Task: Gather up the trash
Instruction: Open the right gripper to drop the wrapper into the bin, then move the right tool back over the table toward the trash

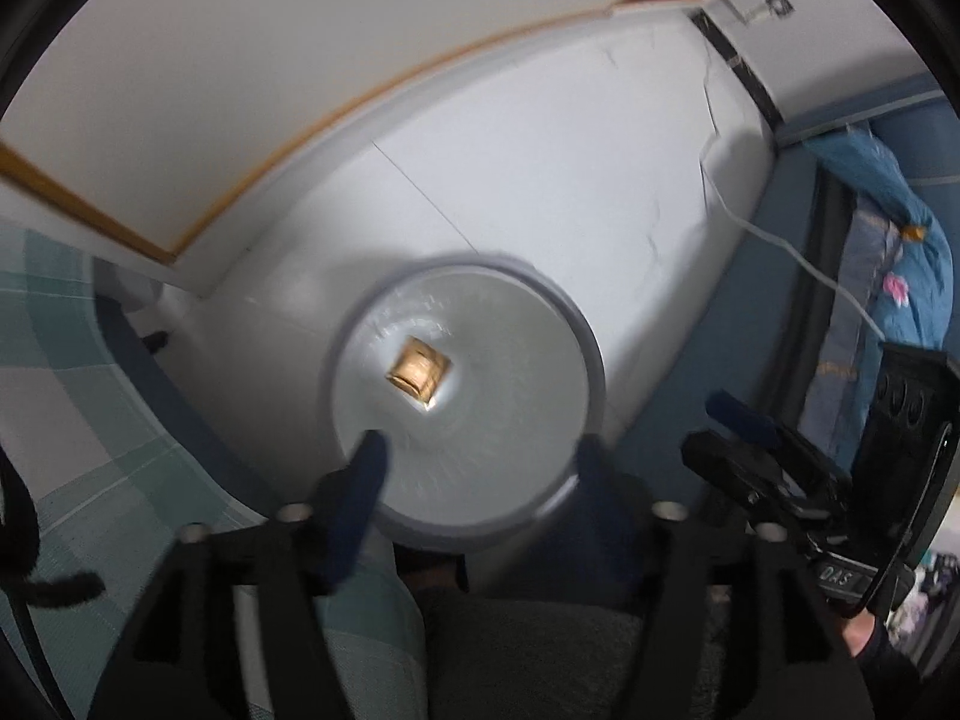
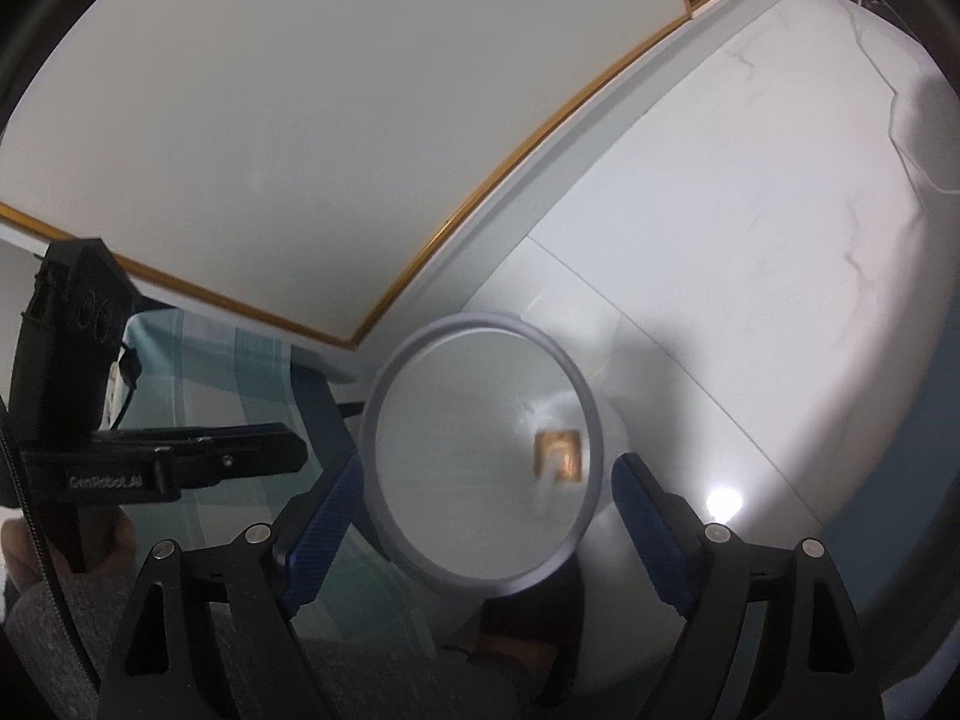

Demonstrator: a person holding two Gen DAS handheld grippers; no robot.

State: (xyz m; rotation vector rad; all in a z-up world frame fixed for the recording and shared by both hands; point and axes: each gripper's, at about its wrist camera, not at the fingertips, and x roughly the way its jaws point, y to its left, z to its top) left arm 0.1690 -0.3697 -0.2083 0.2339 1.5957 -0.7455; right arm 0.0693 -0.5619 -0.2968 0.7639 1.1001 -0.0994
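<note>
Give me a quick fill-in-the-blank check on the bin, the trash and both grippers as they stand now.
1. The round grey bin stands on a ____ tiled floor.
2. The small scrap lying at the bottom of the bin is ____ in colour.
3. The left gripper and the right gripper both hang over the bin with fingers ____.
4. Between the fingers of the right gripper there is ____ held.

Missing words: white; gold; open; nothing
</note>
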